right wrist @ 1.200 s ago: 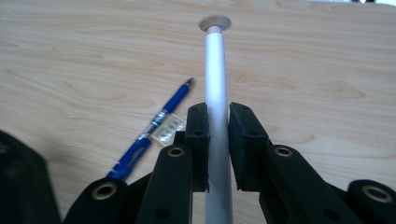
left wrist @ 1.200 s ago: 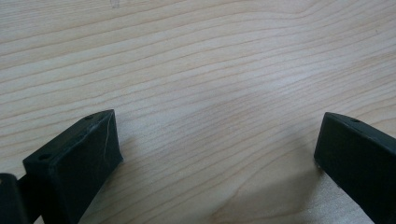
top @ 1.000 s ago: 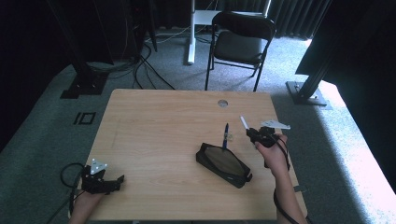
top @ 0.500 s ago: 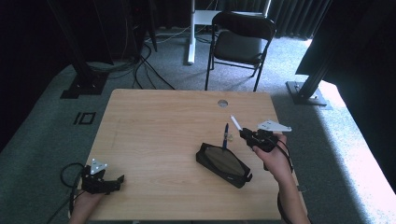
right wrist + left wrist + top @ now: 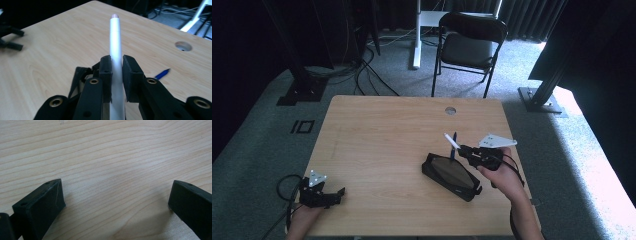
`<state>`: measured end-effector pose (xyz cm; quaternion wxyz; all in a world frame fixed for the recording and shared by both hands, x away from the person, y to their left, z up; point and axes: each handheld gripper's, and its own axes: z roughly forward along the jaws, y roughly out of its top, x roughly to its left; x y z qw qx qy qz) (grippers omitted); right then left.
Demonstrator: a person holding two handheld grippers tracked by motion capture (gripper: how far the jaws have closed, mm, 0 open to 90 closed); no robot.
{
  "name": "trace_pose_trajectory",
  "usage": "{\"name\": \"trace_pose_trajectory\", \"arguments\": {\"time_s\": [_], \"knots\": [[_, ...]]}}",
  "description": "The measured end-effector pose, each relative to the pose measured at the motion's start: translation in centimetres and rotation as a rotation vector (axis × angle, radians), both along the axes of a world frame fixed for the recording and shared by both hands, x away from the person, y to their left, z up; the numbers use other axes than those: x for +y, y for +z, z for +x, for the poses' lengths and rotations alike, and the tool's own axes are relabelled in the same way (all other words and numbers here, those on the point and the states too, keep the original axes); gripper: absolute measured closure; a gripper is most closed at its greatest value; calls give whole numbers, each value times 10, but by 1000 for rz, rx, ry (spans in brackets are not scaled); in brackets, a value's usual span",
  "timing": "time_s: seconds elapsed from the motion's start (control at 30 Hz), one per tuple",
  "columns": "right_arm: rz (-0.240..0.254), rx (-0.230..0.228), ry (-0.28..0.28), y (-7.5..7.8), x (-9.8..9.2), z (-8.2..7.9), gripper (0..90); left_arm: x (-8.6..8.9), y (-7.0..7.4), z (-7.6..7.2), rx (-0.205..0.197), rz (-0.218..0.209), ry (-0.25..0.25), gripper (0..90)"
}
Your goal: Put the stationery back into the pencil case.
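Observation:
My right gripper [image 5: 463, 149] is shut on a white pen [image 5: 451, 141], held just above the table with the pen pointing up and to the left. In the right gripper view the jaws [image 5: 117, 62] clamp the white pen [image 5: 115, 37] partway along its barrel. Under it lies an open black pencil case [image 5: 452, 175]. A blue pen [image 5: 453, 151] lies on the table at the case's far edge and is also seen as the blue pen [image 5: 162, 74]. My left gripper [image 5: 338, 194] rests at the table's front left, open, its jaws [image 5: 117, 191] wide apart over bare wood.
The wooden table [image 5: 377, 135] has a round cable hole [image 5: 450, 110] near its far edge. A black folding chair [image 5: 469, 47] stands behind the table. Stand legs and cables lie on the carpet to the left and right.
My right gripper has carried the white pen leftward and slightly up, over the pencil case's far end. The left gripper has not moved.

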<state>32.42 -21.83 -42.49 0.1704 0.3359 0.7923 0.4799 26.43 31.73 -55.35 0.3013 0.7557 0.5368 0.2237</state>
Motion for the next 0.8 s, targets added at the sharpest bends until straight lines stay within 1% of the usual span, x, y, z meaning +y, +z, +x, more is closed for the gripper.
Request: {"name": "trace_pose_trajectory", "arguments": {"time_s": [0.2, 0.33, 0.37, 0.4, 0.43, 0.47, 0.53, 0.57, 0.6, 0.63, 0.67, 0.7, 0.73, 0.77, 0.8], "knots": [[-18, 18, 68, -7, 4, -2, 787, 0, 0, 0, 2, 2, -2, 5], [-50, 40, 117, -12, 7, -2, 787, 0, 0, 0, 1, 2, -2, 5], [-50, 39, 117, -13, 8, -1, 787, 0, 0, 0, 1, 2, -2, 6], [-53, 49, 123, -15, 8, -1, 787, 0, 0, 0, 2, 2, -2, 6], [-69, 50, 134, -16, 9, -1, 787, 0, 0, 0, 1, 2, -2, 5], [-70, 56, 129, -17, 10, -1, 787, 0, 0, 0, 1, 2, -2, 5], [-82, 75, 158, -19, 12, -1, 787, 0, 0, 0, 1, 2, -2, 5], [-84, 73, 160, -20, 13, -1, 787, 0, 0, 0, 2, 2, -2, 5], [-96, 83, 179, -21, 14, -1, 787, 0, 0, 0, 1, 2, -2, 5], [-110, 84, 191, -23, 15, -2, 787, 0, 0, 0, 1, 2, -2, 5], [-114, 84, 193, -24, 16, -2, 787, 0, 0, 0, 1, 2, -2, 6], [-129, 95, 206, -25, 17, -1, 787, 0, 0, 0, 2, 2, -2, 5], [-140, 97, 204, -27, 18, -1, 787, 0, 0, 0, 2, 2, -2, 5], [-141, 97, 205, -28, 19, 0, 787, 0, 0, 0, 2, 2, -2, 6], [-147, 110, 216, -29, 19, 0, 787, 0, 0, 0, 1, 2, -2, 5]]}}
